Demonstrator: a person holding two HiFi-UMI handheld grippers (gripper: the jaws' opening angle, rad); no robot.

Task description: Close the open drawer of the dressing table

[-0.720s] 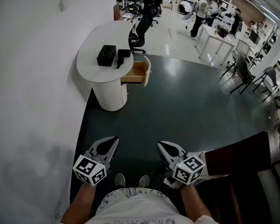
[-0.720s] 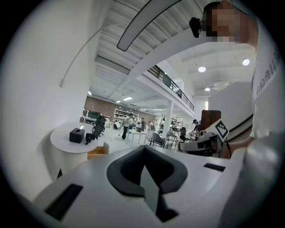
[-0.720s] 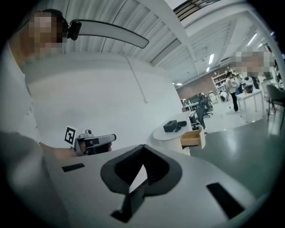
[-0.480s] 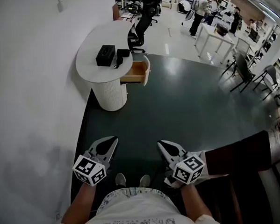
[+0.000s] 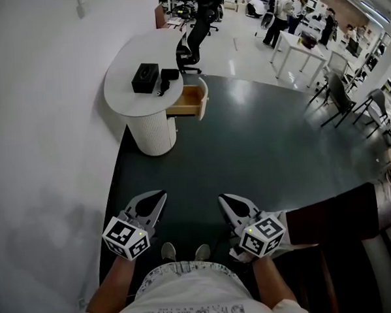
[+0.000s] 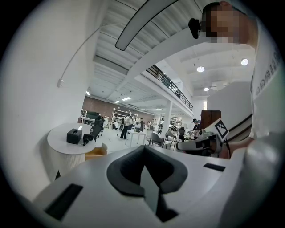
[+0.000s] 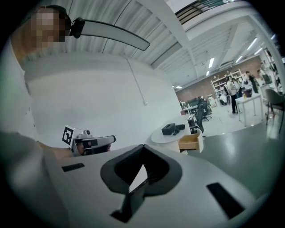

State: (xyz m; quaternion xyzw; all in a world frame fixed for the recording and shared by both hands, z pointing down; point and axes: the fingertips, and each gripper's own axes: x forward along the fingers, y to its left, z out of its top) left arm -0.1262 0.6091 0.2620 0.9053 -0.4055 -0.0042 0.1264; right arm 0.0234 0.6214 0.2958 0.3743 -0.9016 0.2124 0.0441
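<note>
Left tool [image 5: 155,200], right tool [image 5: 227,204] unmoved, both closed, empty; drawer [image 5: 187,102] still open, far ahead.

Ahead of you, against white wall [image 5: 44,128]: white dressing table [image 5: 124,101], round flat top on fluted cylindrical pedestal [image 5: 152,132], upright on dark floor [image 5: 247,150]. Its drawer [image 5: 187,102] stands pulled out to your right from under top. Drawer is pale wooden box with curved white front panel [image 5: 205,98] at outer end. It sits level, front panel well clear of pedestal. In your right gripper view, drawer [image 7: 189,142] shows wooden side, with white front facing open room.
</note>
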